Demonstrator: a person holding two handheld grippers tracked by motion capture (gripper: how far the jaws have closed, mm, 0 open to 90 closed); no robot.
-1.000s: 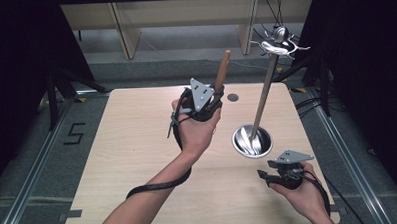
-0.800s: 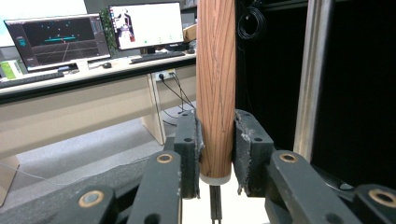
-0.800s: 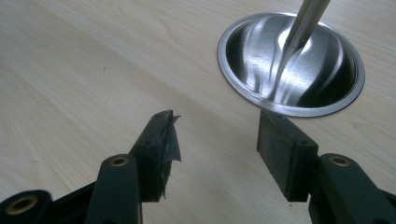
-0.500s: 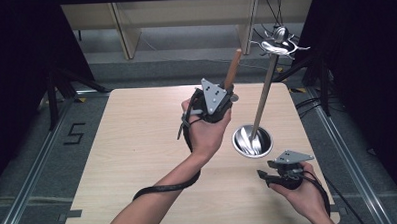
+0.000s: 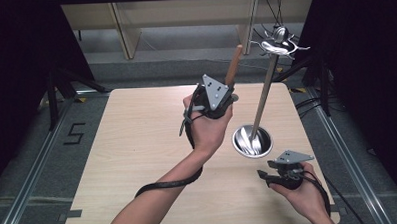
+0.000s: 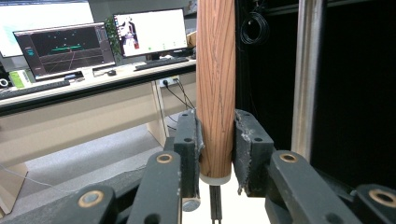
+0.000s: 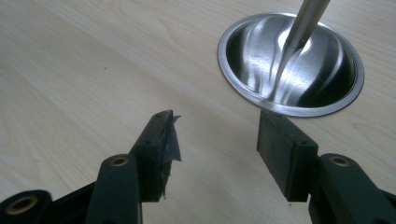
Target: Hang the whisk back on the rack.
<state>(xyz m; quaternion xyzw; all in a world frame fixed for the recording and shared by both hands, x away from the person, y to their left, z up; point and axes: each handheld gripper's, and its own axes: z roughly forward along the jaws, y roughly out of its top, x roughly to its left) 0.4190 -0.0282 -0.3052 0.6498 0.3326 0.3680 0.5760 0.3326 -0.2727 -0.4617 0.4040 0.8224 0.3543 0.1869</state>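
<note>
A person's left hand holds my left gripper (image 5: 222,97) up above the table's middle, shut on a wooden handle (image 5: 234,64) that points up and away. In the left gripper view the jaws (image 6: 215,144) clamp the handle (image 6: 215,70) near its lower end, where a thin metal shank (image 6: 215,205) comes out. Just to the right stands a metal stand: round dished base (image 5: 240,140), slim pole (image 5: 265,92), curled hooks (image 5: 279,44) on top. My right gripper (image 5: 281,165) rests low by the front right edge, open and empty (image 7: 217,140), just short of the base (image 7: 327,108).
The light wooden table (image 5: 137,144) has bare surface on its left half. The stand's pole (image 6: 308,70) rises close beside the held handle. Beyond the table are a desk with monitors (image 6: 93,42) and dark curtains at both sides.
The left hand has carried the gripper and wooden handle to the right and a little higher, closer to the stand's pole. The right gripper has stayed where it was.
</note>
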